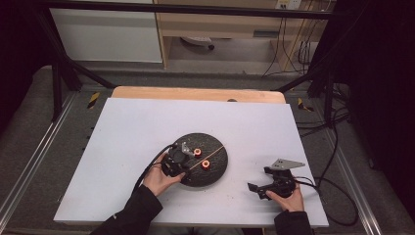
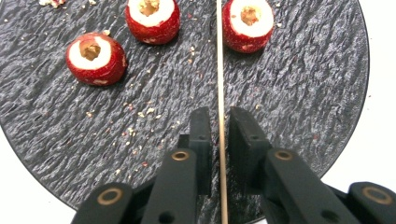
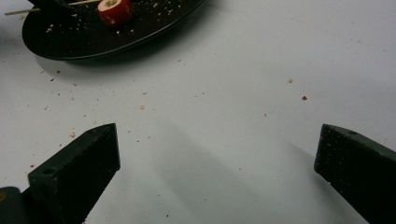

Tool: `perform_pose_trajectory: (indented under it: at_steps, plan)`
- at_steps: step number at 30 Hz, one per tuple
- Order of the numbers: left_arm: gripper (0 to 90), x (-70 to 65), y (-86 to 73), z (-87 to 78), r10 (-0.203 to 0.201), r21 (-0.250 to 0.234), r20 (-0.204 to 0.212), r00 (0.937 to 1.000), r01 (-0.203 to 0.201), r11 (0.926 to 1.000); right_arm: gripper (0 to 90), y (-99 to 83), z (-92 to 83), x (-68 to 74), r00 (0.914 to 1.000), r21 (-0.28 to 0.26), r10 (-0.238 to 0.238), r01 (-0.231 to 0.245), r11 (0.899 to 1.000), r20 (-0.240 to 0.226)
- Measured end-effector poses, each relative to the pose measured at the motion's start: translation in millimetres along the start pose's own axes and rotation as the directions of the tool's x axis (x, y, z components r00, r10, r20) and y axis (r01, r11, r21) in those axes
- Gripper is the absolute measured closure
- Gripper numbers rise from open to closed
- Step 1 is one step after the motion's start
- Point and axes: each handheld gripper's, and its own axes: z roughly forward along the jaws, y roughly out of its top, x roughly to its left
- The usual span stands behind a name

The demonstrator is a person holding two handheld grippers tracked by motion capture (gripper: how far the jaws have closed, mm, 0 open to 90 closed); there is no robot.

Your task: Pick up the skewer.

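Note:
A round black slate plate [image 1: 218, 171] lies mid-table with red hollowed fruit pieces [image 1: 197, 152] on it and a thin wooden skewer [image 1: 215, 153] across it. In the left gripper view three fruit pieces [image 2: 95, 57] sit beyond the jaws. The skewer [image 2: 219, 70] runs straight between them. My left gripper [image 2: 219, 112] [image 1: 187, 168] straddles the skewer, its jaws nearly together with a thin gap showing on each side of the stick. My right gripper [image 1: 259, 178] [image 3: 217, 135] rests wide open over bare table to the right of the plate, nothing between its jaws.
Crumbs dot the white table top [image 1: 147, 127] and the plate [image 2: 299, 84]. The right gripper view has the plate [image 3: 70, 42] with one fruit piece [image 3: 115, 10] at its upper left. Cables trail off the table's right edge [image 1: 337, 196]. Black frame bars stand behind.

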Motion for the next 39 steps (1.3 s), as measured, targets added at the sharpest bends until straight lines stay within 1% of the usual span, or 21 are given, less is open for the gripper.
perform_pose_trajectory:
  at_steps: [4,8,11,15,21,24,27,29,31,33,39]
  plan:
    - [83.3,-1.9,1.9,1.3,0.005,0.005,-0.001,1.0000,-0.005,1.0000,1.0,0.0,-0.2,0.0,1.0000,0.002,0.000,0.000,1.000,-0.001]
    - [86.5,-2.5,2.4,2.1,0.000,0.006,-0.004,1.0000,0.000,1.0000,1.0,0.0,-0.2,-0.1,1.0000,0.002,0.000,0.000,1.000,-0.001]
    - [87.5,-2.3,2.0,1.7,-0.005,0.002,-0.006,1.0000,0.005,1.0000,1.0,0.2,-0.4,0.3,1.0000,0.000,0.006,-0.006,1.000,-0.002]
    - [87.8,-2.7,1.6,-0.1,-0.009,-0.008,-0.010,0.9999,0.009,0.9999,0.9,0.0,-0.1,0.1,1.0000,0.001,0.001,-0.001,1.000,-0.001]
    - [87.9,-1.5,-3.1,-8.8,-0.022,-0.053,-0.008,0.9997,0.021,0.9984,1.0,-0.2,0.0,0.5,1.0000,0.000,0.007,-0.007,1.000,0.001]
    - [88.0,0.1,-8.5,-15.0,-0.035,-0.089,-0.007,0.9994,0.035,0.9954,0.9,-0.3,0.1,0.7,1.0000,0.003,0.010,-0.010,1.000,0.001]
    - [88.0,2.6,-15.5,-21.6,-0.047,-0.127,-0.009,0.9989,0.045,0.9909,1.0,-0.5,0.3,0.9,0.9999,0.004,0.010,-0.010,1.000,0.003]
    - [88.0,4.0,-21.0,-26.0,-0.059,-0.157,-0.006,0.9982,0.057,0.9859,1.0,-0.6,0.2,1.0,0.9999,0.004,0.012,-0.012,1.000,0.005]
    - [88.1,5.5,-26.8,-30.2,-0.070,-0.183,-0.004,0.9976,0.068,0.9807,0.9,-0.6,-0.1,0.8,1.0000,0.002,0.008,-0.008,1.000,0.006]
    - [88.1,6.1,-32.6,-33.8,-0.080,-0.212,-0.013,0.9967,0.076,0.9744,0.9,-0.5,-0.1,1.1,0.9999,0.003,0.014,-0.014,1.000,0.005]
    - [88.1,9.3,-51.0,-41.6,-0.105,-0.275,-0.016,0.9944,0.096,0.9565,0.9,-1.0,0.8,1.2,0.9999,0.000,0.010,-0.010,1.000,0.014]
